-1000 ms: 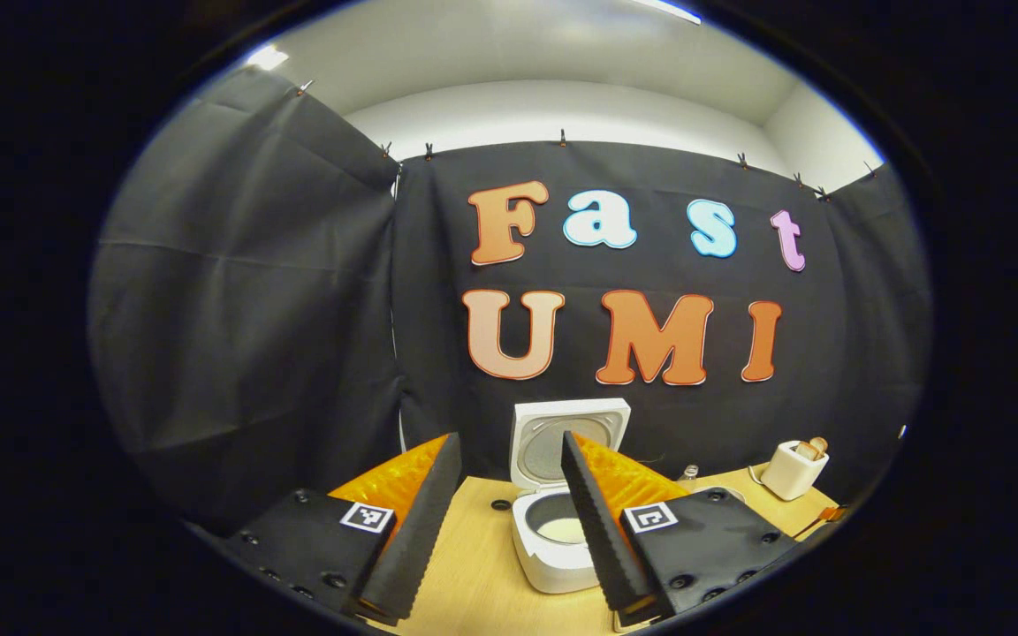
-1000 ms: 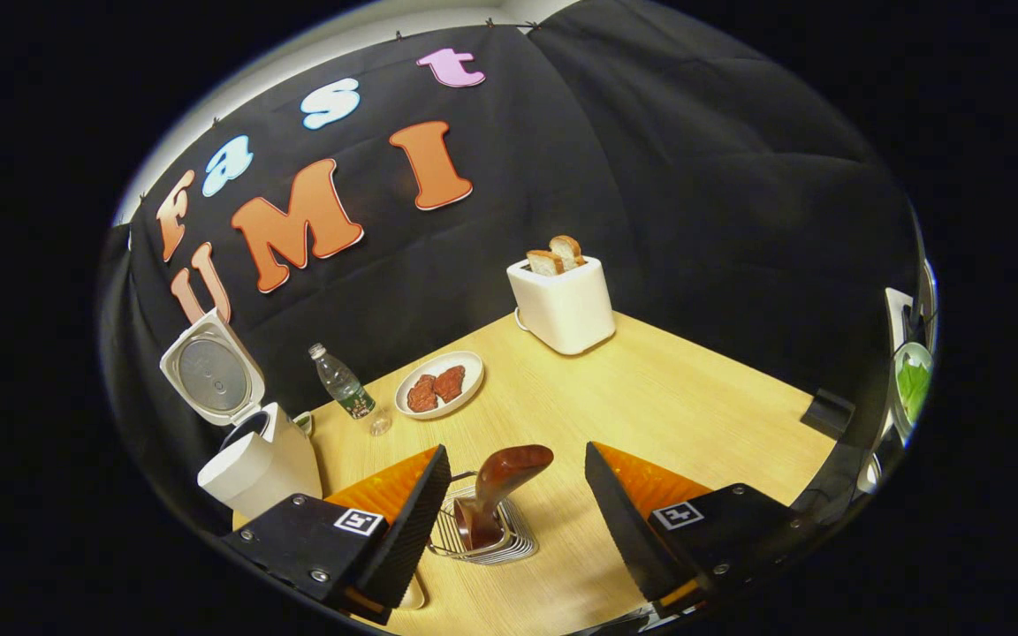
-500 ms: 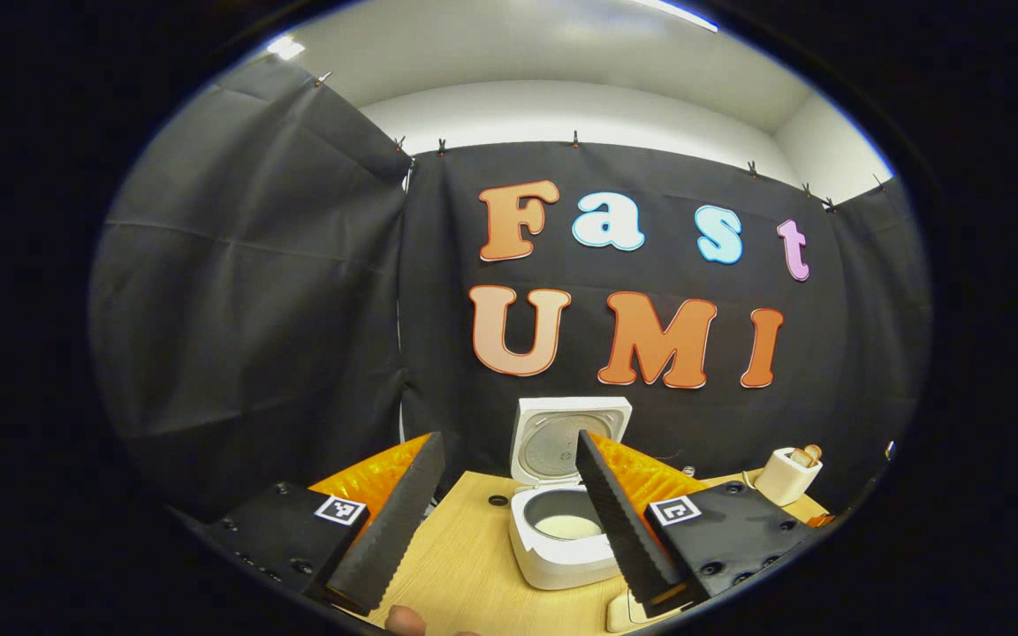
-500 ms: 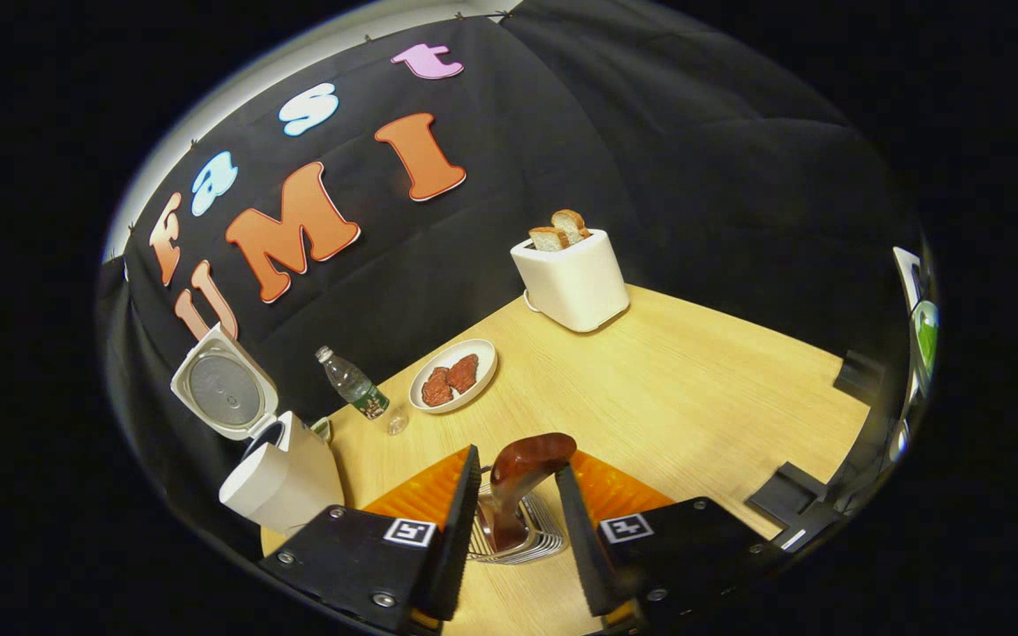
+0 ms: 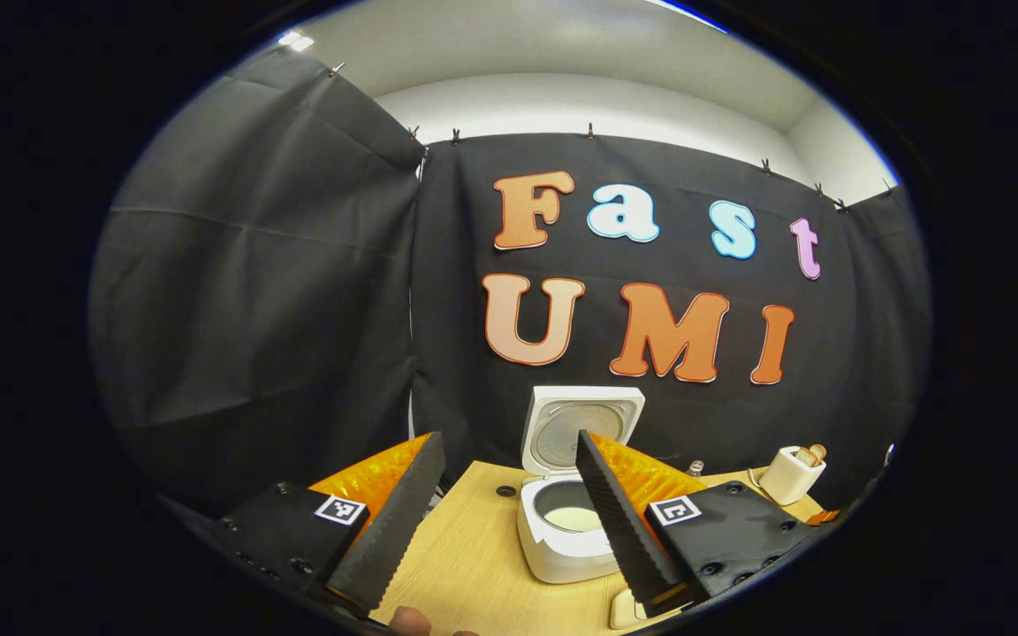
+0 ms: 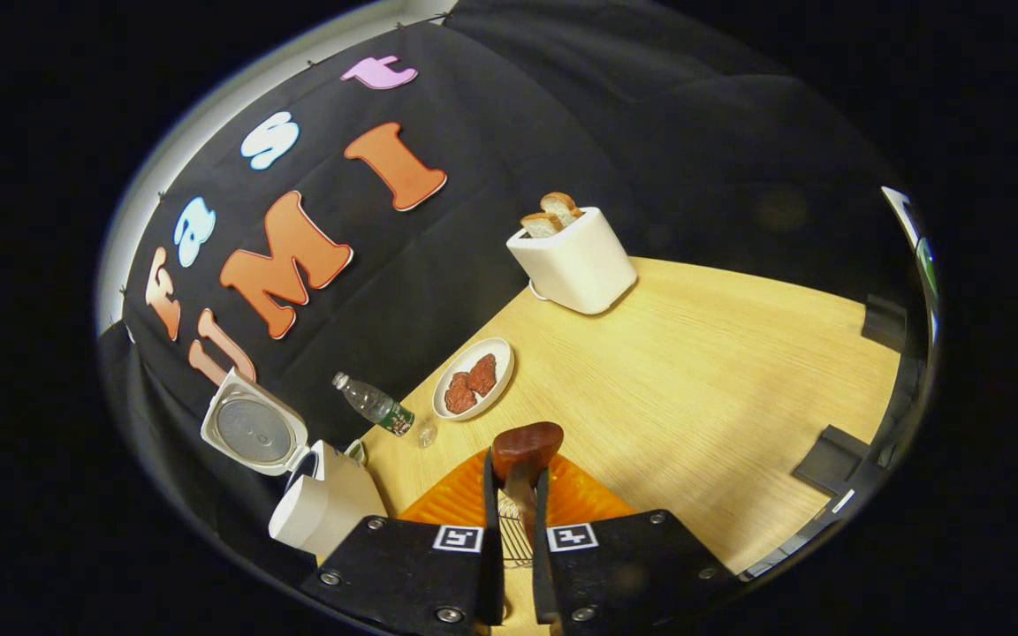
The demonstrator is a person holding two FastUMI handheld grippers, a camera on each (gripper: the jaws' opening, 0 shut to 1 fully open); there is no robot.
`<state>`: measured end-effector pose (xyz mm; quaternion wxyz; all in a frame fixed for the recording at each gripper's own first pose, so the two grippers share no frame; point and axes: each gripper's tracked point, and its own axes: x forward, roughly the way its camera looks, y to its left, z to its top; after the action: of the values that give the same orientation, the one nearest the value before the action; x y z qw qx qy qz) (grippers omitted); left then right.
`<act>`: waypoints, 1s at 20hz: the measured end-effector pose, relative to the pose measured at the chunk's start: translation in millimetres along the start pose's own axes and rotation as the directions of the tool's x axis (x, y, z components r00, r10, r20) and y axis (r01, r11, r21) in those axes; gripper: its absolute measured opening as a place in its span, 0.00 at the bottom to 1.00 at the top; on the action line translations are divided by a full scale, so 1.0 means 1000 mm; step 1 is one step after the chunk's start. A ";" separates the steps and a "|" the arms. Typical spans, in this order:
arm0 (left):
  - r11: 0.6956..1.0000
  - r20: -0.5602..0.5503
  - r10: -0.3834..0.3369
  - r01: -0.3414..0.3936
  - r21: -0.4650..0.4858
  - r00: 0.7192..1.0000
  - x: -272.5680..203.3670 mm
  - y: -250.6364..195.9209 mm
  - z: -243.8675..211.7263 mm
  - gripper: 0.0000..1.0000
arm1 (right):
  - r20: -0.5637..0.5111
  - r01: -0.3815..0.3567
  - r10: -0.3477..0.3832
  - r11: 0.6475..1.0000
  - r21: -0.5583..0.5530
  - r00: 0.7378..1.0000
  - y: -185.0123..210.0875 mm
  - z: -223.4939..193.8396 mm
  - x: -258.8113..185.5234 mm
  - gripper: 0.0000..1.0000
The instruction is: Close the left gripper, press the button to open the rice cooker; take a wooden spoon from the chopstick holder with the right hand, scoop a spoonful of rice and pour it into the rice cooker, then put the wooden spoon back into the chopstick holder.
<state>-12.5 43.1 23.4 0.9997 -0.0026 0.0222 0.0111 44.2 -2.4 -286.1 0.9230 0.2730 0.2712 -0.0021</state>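
Observation:
The white rice cooker stands open on the wooden table, lid upright, with a pale layer in its pot. My left gripper is open, held back from the cooker with nothing between its fingers. In the right gripper view, my right gripper is shut on the handle of the brown wooden spoon, whose bowl sticks out above the fingertips. The wire chopstick holder shows in the narrow gap between the fingers. The open rice cooker sits to the left.
A clear bottle, a plate of reddish meat pieces and a white toaster holding bread slices stand toward the back of the table. The toaster appears at the right. A fingertip shows at the bottom edge.
My right gripper went from wide open around the spoon to shut on its handle, and its view has tilted. The left gripper stayed open and drew slightly back from the cooker.

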 end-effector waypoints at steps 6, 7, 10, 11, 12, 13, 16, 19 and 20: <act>1.000 0.011 -0.009 0.009 -0.002 1.000 0.000 0.000 0.004 1.00 | 0.057 -0.002 0.009 0.991 -0.134 0.998 0.038 0.021 -0.019 0.06; 1.000 0.011 -0.014 0.014 -0.008 1.000 -0.001 -0.002 0.004 1.00 | 0.072 -0.008 0.019 0.988 -0.157 0.997 0.044 0.027 -0.025 0.06; 1.000 0.014 -0.016 0.016 -0.015 1.000 0.002 0.001 0.003 1.00 | 0.099 -0.050 0.072 0.977 -0.210 0.992 0.074 0.039 -0.045 0.06; 1.000 0.013 -0.010 0.011 -0.018 1.000 0.003 0.002 0.003 1.00 | 0.099 -0.070 0.093 0.973 -0.222 0.991 0.085 0.041 -0.051 0.06; 1.000 0.012 -0.013 0.013 -0.024 1.000 0.004 0.002 0.002 1.00 | 0.098 -0.093 0.118 0.969 -0.230 0.988 0.097 0.042 -0.057 0.06; 0.999 0.008 -0.016 0.016 -0.030 1.000 0.005 0.002 0.001 0.99 | 0.096 -0.121 0.148 0.962 -0.244 0.984 0.111 0.041 -0.063 0.06; 0.999 -0.003 -0.033 0.033 -0.040 0.999 0.006 0.000 -0.005 0.99 | 0.069 -0.201 0.235 0.925 -0.322 0.970 0.153 0.025 -0.079 0.06; 0.999 -0.012 -0.029 0.029 -0.033 1.000 0.006 0.003 -0.006 1.00 | 0.034 -0.256 0.294 0.879 -0.403 0.955 0.187 0.005 -0.091 0.06; 0.999 -0.009 -0.023 0.023 -0.026 1.000 0.005 0.006 -0.006 1.00 | 0.012 -0.281 0.314 0.863 -0.420 0.949 0.197 -0.005 -0.092 0.06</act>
<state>-7.7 48.8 17.2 0.9995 -0.0158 0.0269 -0.0003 -7.0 154.7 -143.8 0.9590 0.1097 0.1829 0.1868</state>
